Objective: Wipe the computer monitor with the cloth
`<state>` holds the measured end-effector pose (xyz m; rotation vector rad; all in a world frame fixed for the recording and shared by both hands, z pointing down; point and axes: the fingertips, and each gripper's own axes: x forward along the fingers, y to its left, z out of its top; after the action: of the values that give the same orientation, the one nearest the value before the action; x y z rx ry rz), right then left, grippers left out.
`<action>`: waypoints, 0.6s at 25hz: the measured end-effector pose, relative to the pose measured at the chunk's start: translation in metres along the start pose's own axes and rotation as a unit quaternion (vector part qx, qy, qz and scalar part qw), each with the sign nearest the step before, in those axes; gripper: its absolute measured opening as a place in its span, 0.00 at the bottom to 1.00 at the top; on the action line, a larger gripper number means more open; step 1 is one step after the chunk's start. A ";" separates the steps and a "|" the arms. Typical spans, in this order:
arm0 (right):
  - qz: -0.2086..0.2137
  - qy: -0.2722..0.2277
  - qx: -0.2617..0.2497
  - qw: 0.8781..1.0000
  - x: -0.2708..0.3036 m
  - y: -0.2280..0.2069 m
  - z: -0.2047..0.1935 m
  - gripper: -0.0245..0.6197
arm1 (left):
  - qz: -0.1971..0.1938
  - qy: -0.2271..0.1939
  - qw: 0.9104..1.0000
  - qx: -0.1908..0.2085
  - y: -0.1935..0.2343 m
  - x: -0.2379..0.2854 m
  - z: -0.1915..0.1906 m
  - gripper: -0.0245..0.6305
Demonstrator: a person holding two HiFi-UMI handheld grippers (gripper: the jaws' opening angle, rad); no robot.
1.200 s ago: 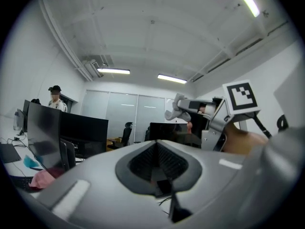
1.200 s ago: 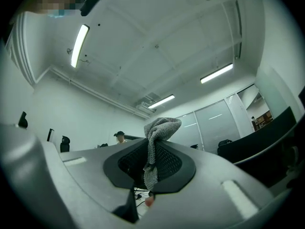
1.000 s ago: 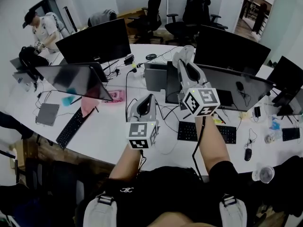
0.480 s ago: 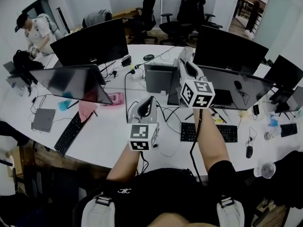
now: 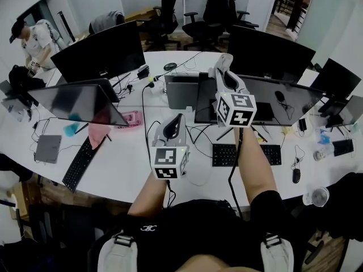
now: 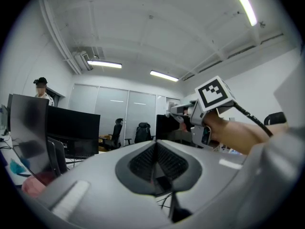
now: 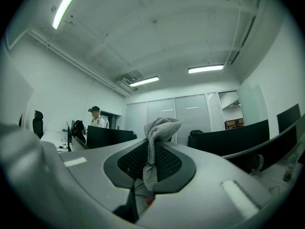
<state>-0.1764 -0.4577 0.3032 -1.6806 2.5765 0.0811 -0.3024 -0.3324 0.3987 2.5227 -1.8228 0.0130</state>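
Note:
The grey cloth is pinched between the jaws of my right gripper, and a tuft of it stands above the tips. In the head view the right gripper is raised over the top left part of the dark monitor on the white desk. The cloth shows at its tip. My left gripper hovers lower and to the left, over the desk in front of the monitor. Its jaws are shut with nothing between them. In the left gripper view the right gripper appears ahead on the right.
A keyboard and a mouse lie below the monitor. Other monitors stand to the left, with a pink item and cables between. A person stands at the far left. Office chairs stand behind the desk.
The right gripper with the cloth has drifted a little left along the monitor's top. The left gripper has hardly moved. The head view has shifted slightly.

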 end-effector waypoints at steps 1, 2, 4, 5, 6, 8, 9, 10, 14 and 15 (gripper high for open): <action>-0.003 0.001 -0.001 1.000 -0.002 -0.006 0.000 0.09 | -0.002 0.000 1.000 0.000 -0.004 0.002 0.000 0.11; -0.007 0.003 -0.003 1.000 -0.004 -0.012 0.000 0.09 | -0.004 0.000 1.000 0.000 -0.008 0.004 0.000 0.11; -0.013 0.006 -0.006 1.000 -0.009 -0.025 -0.001 0.09 | -0.008 0.001 1.000 0.000 -0.018 0.008 0.000 0.11; -0.016 0.008 -0.006 1.000 -0.011 -0.033 -0.001 0.09 | -0.010 0.001 1.000 0.000 -0.023 0.011 0.000 0.11; -0.018 0.010 -0.006 1.000 -0.013 -0.040 -0.001 0.09 | -0.013 0.002 1.000 0.001 -0.029 0.013 0.000 0.11; -0.022 0.014 -0.006 1.000 -0.018 -0.055 -0.001 0.09 | -0.018 0.004 1.000 0.005 -0.042 0.018 0.001 0.11; -0.024 0.016 -0.006 1.000 -0.021 -0.062 -0.001 0.09 | -0.020 0.005 1.000 0.006 -0.049 0.021 0.001 0.11; -0.025 0.017 -0.007 1.000 -0.023 -0.068 -0.001 0.09 | -0.022 0.005 1.000 0.008 -0.056 0.023 0.002 0.11; -0.030 0.018 -0.013 0.999 -0.031 -0.093 -0.001 0.09 | -0.023 0.003 1.000 0.013 -0.081 0.033 0.006 0.11; -0.030 0.019 -0.015 0.999 -0.034 -0.099 -0.002 0.09 | -0.023 0.004 1.000 0.013 -0.087 0.035 0.006 0.11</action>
<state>-0.0718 -0.4669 0.3067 -1.7865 2.5612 0.0857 -0.2089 -0.3380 0.3922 2.5775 -1.7732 0.0474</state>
